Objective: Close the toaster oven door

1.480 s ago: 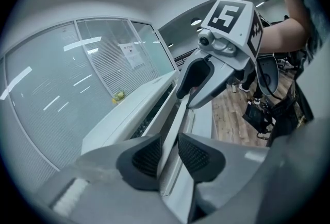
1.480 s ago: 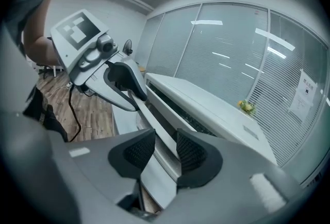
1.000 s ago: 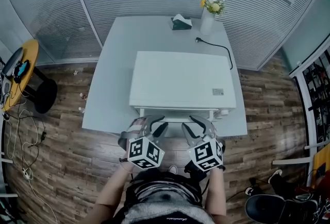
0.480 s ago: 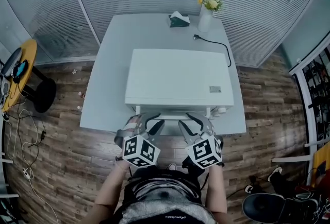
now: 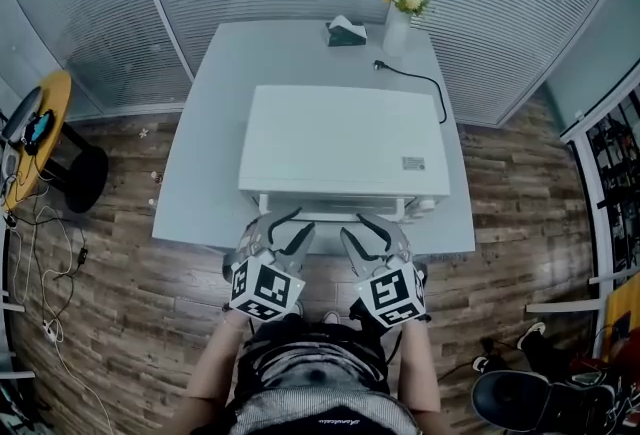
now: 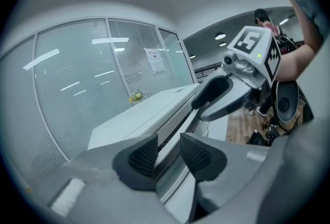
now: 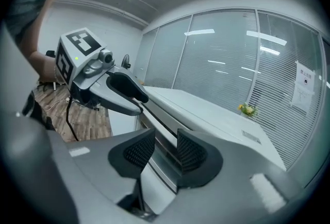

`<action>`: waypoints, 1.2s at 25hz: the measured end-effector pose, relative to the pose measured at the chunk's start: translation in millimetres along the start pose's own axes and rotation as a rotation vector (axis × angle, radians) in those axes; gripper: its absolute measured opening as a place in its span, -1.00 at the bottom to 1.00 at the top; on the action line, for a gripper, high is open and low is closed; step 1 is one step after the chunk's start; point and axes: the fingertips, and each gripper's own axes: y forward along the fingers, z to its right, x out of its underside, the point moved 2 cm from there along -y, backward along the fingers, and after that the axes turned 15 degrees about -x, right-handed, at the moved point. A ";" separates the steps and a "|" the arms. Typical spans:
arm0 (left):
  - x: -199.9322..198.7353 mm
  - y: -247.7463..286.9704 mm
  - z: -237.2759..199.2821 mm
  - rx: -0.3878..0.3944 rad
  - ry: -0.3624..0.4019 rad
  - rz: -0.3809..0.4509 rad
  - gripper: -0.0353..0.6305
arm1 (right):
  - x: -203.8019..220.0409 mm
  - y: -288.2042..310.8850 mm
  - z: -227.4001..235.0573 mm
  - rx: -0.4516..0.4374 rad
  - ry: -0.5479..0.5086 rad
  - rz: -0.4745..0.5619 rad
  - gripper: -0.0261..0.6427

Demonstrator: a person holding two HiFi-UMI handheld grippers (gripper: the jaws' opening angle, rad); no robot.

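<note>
The white toaster oven (image 5: 340, 138) stands on a pale table (image 5: 195, 183), its front facing me. Its door looks upright against the body, with the handle bar (image 5: 335, 216) along the top front edge. My left gripper (image 5: 285, 228) is at the left part of that bar and my right gripper (image 5: 362, 230) at the right part. In the left gripper view the left gripper (image 6: 169, 153) straddles the bar (image 6: 175, 133) with gaps at both pads; its jaws have just been opening. In the right gripper view the right gripper (image 7: 166, 150) also stands open around the bar.
A vase of yellow flowers (image 5: 398, 23), a dark tissue box (image 5: 346, 31) and the oven's black cord (image 5: 415, 78) lie at the table's far end. A round yellow side table (image 5: 40, 138) stands to the left. Blinds cover the glass walls behind; the floor is wood.
The left gripper has rolled a little and its jaws stand slightly wider. Both grippers stay at the oven's front. The head view has drifted, so the oven sits higher in frame.
</note>
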 end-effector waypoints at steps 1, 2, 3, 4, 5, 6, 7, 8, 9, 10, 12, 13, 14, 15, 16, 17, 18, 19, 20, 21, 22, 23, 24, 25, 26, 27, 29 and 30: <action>-2.1 -3.4 1.5 0.003 -0.034 0.010 -0.48 | -0.9 -2.0 -2.6 0.000 0.002 0.012 -0.55; -3.4 -6.9 3.8 0.007 -0.062 0.018 -0.49 | -1.7 -3.9 -5.3 0.000 0.005 0.025 -0.59; -4.1 -10.8 6.7 0.010 -0.085 0.025 -0.53 | -2.2 -5.8 -8.2 0.001 0.010 0.040 -0.61; -4.6 -15.0 9.7 0.010 -0.106 0.033 -0.59 | -2.8 -7.9 -11.2 0.002 0.021 0.055 -0.64; -5.8 -19.2 12.5 0.009 -0.127 0.042 -0.68 | -4.0 -10.0 -14.4 0.001 0.035 0.074 -0.72; -8.4 -23.1 14.9 0.010 -0.150 0.055 -0.78 | -5.5 -12.0 -17.5 -0.001 0.050 0.094 -0.78; -13.0 -26.8 16.8 0.013 -0.173 0.072 -0.86 | -6.8 -13.8 -20.7 -0.005 0.065 0.116 -0.83; -18.7 -30.2 18.4 0.017 -0.198 0.092 -0.88 | -7.9 -15.5 -24.1 -0.009 0.079 0.136 -0.88; -24.0 -33.4 19.8 0.020 -0.225 0.111 -0.88 | -8.9 -17.0 -27.6 -0.015 0.093 0.155 -0.91; -28.3 -36.3 20.8 0.021 -0.255 0.128 -0.88 | -10.3 -18.3 -30.7 -0.021 0.107 0.171 -0.91; -36.2 -41.5 21.0 0.013 -0.300 0.156 -0.88 | -15.8 -20.8 -35.1 -0.030 0.125 0.203 -0.91; -40.2 -44.1 20.3 0.006 -0.312 0.168 -0.88 | -19.6 -22.3 -36.5 -0.032 0.134 0.220 -0.91; -44.4 -46.5 19.3 -0.001 -0.318 0.180 -0.88 | -23.7 -24.3 -37.6 -0.033 0.146 0.237 -0.91; -48.5 -48.8 18.0 -0.008 -0.321 0.191 -0.88 | -28.1 -26.7 -38.4 -0.034 0.157 0.255 -0.91; -52.6 -51.1 16.4 -0.015 -0.327 0.201 -0.88 | -32.7 -29.3 -38.8 -0.035 0.165 0.273 -0.91; -56.5 -53.2 14.5 -0.023 -0.339 0.209 -0.88 | -37.3 -31.7 -38.9 -0.035 0.167 0.290 -0.91; -60.2 -55.3 12.5 -0.029 -0.357 0.216 -0.88 | -41.7 -33.7 -39.0 -0.035 0.166 0.305 -0.91; -63.1 -57.0 10.9 -0.034 -0.370 0.222 -0.88 | -45.6 -35.5 -39.3 -0.036 0.163 0.318 -0.92; -65.2 -58.3 10.1 -0.036 -0.368 0.229 -0.88 | -49.0 -37.1 -40.0 -0.037 0.162 0.328 -0.91; -66.7 -59.2 9.7 -0.037 -0.361 0.234 -0.88 | -51.9 -38.3 -40.7 -0.038 0.161 0.337 -0.92; -68.1 -60.0 9.5 -0.039 -0.361 0.238 -0.88 | -54.4 -39.2 -41.3 -0.039 0.160 0.344 -0.92; -69.4 -60.7 9.4 -0.042 -0.375 0.238 -0.88 | -56.4 -39.8 -41.7 -0.039 0.159 0.349 -0.92; -70.5 -61.4 9.4 -0.044 -0.394 0.237 -0.88 | -57.9 -40.2 -42.2 -0.039 0.158 0.351 -0.92; -71.1 -61.9 9.5 -0.044 -0.408 0.236 -0.88 | -58.7 -40.4 -42.6 -0.039 0.157 0.351 -0.92; -71.1 -62.2 9.5 -0.045 -0.416 0.235 -0.88 | -58.9 -40.4 -42.9 -0.039 0.156 0.350 -0.92; -70.7 -62.2 9.3 -0.045 -0.409 0.236 -0.88 | -58.6 -40.1 -43.1 -0.039 0.155 0.348 -0.92; -68.8 -61.5 8.6 -0.043 -0.364 0.242 -0.88 | -57.2 -39.3 -43.1 -0.038 0.156 0.342 -0.92; -68.2 -61.2 8.3 -0.043 -0.352 0.243 -0.88 | -56.7 -38.9 -43.1 -0.038 0.157 0.340 -0.92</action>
